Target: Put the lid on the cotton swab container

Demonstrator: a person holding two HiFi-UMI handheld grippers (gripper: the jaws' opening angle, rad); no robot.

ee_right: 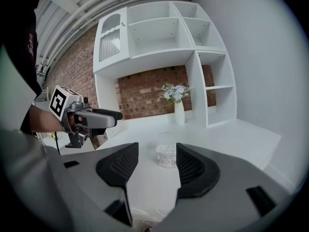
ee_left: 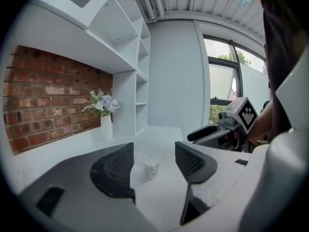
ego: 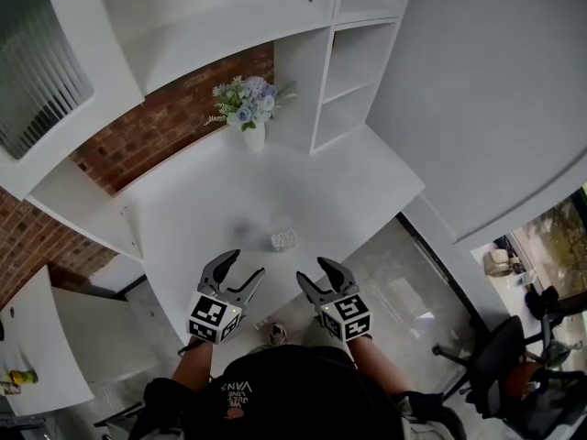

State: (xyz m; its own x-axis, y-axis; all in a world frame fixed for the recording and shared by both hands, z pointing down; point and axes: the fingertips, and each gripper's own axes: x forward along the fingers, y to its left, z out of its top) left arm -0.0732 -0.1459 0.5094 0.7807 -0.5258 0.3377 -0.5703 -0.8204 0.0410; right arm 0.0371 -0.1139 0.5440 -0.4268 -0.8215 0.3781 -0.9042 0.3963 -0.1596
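Note:
The cotton swab container [ego: 283, 239] is a small round tub, open at the top and packed with white swabs. It stands on the white desk [ego: 206, 200] near the front edge. My left gripper [ego: 244, 266] hovers at the desk's front edge, just short and to the left of the container, open and empty. My right gripper [ego: 312, 270] is level with it on the right, also open and empty. Each gripper view shows the container [ee_left: 152, 166] [ee_right: 166, 156] ahead, beyond the jaws. A faint grey patch [ego: 244, 231] lies left of the tub; I cannot tell if it is the lid.
A white vase of pale blue flowers [ego: 249, 110] stands at the back against the brick wall. White shelves [ego: 353, 81] rise at the back right. An office chair [ego: 500, 356] stands on the floor at the right. The desk's front edge runs just under both grippers.

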